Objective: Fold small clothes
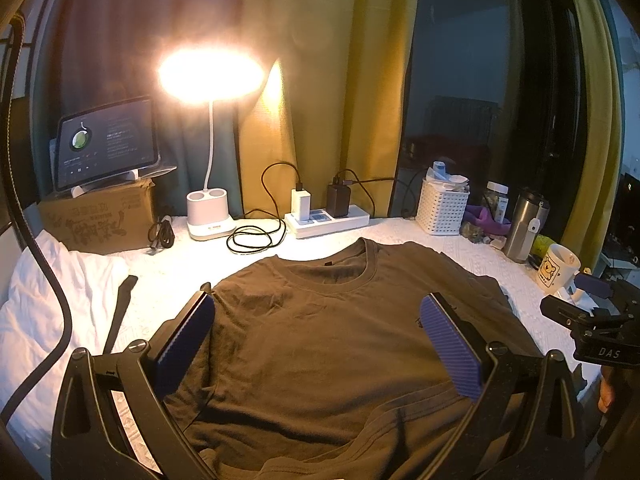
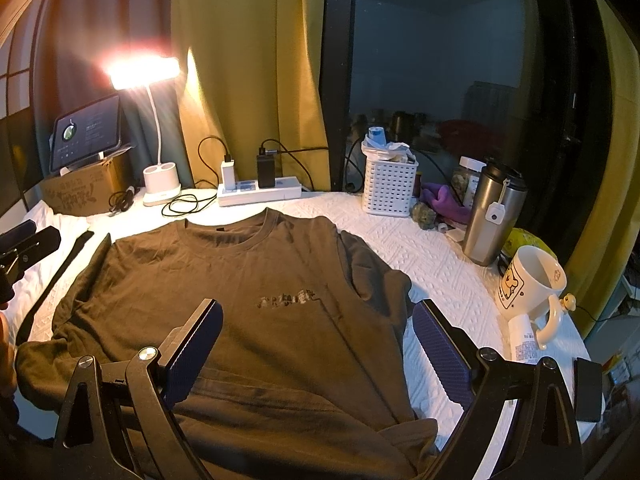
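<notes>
The desk [image 2: 436, 240], under a white quilted cover, is mostly taken up by a brown T-shirt [image 2: 256, 300] lying flat, front up, collar toward the curtain [image 2: 248, 80] and hem hanging toward the near edge. Its right sleeve is bunched along the side, leaving a strip of bare cover between it and the clutter on the right; its left edge runs close to a white cloth [image 1: 60, 300] and a dark strap [image 1: 120, 312]. Along the back edge stand a box [image 1: 100, 220] carrying a tablet [image 1: 106, 148], a lit lamp [image 1: 210, 208], a power strip [image 1: 328, 222] with looped cables and a white basket [image 2: 388, 188]. The right edge holds a steel tumbler [image 2: 494, 216] and a mug [image 2: 528, 288], near the sleeve. Both grippers hover low over the shirt's lower half with fingers spread wide and nothing between them: the left gripper [image 1: 316, 340] over the chest, the right gripper [image 2: 318, 344] straddling the shirt's right side seam.
</notes>
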`<state>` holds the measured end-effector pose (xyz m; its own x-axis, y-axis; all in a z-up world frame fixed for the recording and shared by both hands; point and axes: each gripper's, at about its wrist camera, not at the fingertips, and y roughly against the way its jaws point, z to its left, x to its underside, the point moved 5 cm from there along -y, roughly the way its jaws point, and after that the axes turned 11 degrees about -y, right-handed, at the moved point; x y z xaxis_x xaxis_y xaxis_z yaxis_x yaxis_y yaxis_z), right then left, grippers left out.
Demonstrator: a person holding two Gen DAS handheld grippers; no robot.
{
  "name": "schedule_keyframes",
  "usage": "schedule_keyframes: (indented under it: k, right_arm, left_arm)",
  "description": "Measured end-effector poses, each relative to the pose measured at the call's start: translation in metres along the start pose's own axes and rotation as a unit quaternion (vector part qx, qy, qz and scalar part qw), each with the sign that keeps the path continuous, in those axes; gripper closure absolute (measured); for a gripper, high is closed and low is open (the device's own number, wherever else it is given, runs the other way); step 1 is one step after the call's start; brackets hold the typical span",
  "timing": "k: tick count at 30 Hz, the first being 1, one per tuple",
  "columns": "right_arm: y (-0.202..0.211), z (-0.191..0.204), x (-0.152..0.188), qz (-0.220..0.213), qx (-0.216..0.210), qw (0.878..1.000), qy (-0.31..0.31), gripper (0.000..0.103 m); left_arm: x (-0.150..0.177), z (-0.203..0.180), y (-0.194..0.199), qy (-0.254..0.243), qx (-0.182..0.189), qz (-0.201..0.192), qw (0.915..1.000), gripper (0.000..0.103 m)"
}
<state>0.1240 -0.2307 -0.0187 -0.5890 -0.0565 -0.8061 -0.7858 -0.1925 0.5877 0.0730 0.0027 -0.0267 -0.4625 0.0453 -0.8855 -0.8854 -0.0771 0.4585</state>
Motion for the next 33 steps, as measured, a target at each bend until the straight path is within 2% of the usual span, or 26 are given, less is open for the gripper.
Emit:
schedule_keyframes:
  k: [19,33]
  right_arm:
    - [-0.008,0.0,-0.001,0.008,0.0,1.0,0.001,0.006]
    - [-0.059,-0.023,-0.014,0.04,0.007,0.999,-0.008,0.007]
  left_arm:
    - [-0.007,-0.006,-0.013,-0.003,0.001,0.011,0.9999,0.002]
    - [-0.01,-0.008,-0.059,-0.004,-0.005,0.048,0.9988,0.001]
